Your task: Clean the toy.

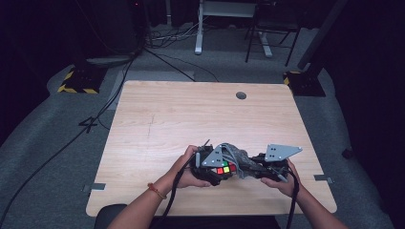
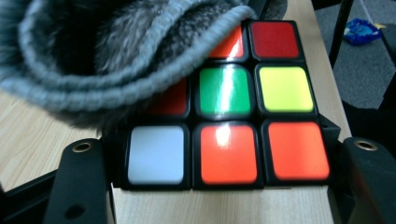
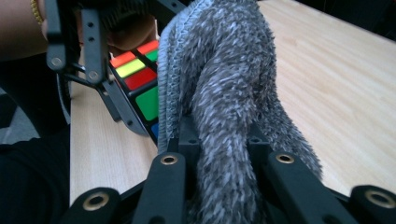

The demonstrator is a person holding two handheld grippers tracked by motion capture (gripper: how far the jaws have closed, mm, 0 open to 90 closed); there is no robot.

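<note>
Grey fuzzy knit is what your right gripper [image 3: 224, 186] has clamped between its black jaws: a woolly sock [image 3: 229, 79] whose ribbed cuff gapes toward the puzzle cube [image 2: 224, 116]. Your left gripper [image 2: 224, 186] is closed on that cube, one jaw at each side of its bottom row of white and orange stickers, and holds it low over the near middle of the desk [image 1: 191, 114], just in front of you. In the left gripper view the sock's open mouth already laps over the cube's upper left corner, covering part of the top and middle rows; in the high view the two grippers meet with the cube [image 1: 225, 169] showing red, green and yellow squares beneath the sock [image 1: 236, 157]. You appear to be at the step of working the cube into the sock (the cuff is started over one corner, not yet around the whole face). The next move likely calls for stretching the cuff wider and drawing it down across the far corner while the left gripper keeps the cube square; expect the edges to snag the knit if the sock is pulled at a slant.
</note>
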